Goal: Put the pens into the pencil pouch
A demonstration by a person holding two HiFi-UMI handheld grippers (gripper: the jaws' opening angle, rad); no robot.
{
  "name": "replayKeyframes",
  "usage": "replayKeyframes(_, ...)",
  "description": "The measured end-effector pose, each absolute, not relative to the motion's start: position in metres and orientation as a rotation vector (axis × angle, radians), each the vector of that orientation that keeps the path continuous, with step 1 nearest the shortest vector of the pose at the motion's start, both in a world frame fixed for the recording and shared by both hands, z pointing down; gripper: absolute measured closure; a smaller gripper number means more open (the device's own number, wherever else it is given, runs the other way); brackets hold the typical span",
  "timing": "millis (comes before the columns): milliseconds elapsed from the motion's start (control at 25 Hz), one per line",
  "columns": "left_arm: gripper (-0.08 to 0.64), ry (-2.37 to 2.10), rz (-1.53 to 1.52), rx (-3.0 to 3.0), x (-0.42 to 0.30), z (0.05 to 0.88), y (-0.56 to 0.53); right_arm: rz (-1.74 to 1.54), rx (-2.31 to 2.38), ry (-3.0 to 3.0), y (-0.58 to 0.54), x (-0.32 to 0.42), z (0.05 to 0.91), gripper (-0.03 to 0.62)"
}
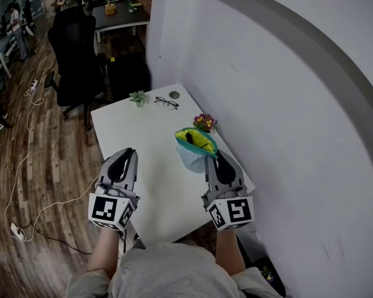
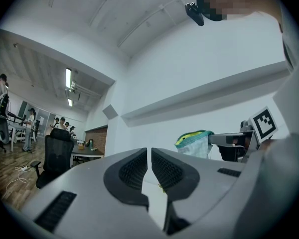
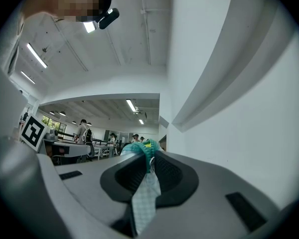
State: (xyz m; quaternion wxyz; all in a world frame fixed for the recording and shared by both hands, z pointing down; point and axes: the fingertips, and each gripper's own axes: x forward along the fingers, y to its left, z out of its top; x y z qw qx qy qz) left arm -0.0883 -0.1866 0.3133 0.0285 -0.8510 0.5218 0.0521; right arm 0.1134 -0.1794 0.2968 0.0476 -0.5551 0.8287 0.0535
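Observation:
The pencil pouch [image 1: 196,143] has a teal rim, a yellow lining and a pale checked body. It hangs open-mouthed just above the white table [image 1: 143,135], near its right edge. My right gripper [image 1: 215,157] is shut on its near wall, and the checked fabric [image 3: 144,183] shows pinched between the pads. Something dark lies in the pouch mouth; I cannot tell whether it is a pen. My left gripper [image 1: 125,153] hovers over the table's left front, shut with nothing in it [image 2: 150,158]. From the left gripper view the pouch [image 2: 194,142] stands off to the right.
Black glasses [image 1: 166,103], a small green plant [image 1: 137,97] and a round disc [image 1: 174,94] lie at the table's far end. A little flower pot [image 1: 204,122] stands just behind the pouch. A white wall runs along the right; a black chair [image 1: 74,48] stands beyond.

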Motion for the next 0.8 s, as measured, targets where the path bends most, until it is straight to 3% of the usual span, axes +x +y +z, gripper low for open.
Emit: replayKeyframes(800,0.514,1.608,0.154,-2.629,-0.0880,0.3129,-0.1852,0.160,-1.701,2.527,-0.1787,0.1143,0.2957,0.529)
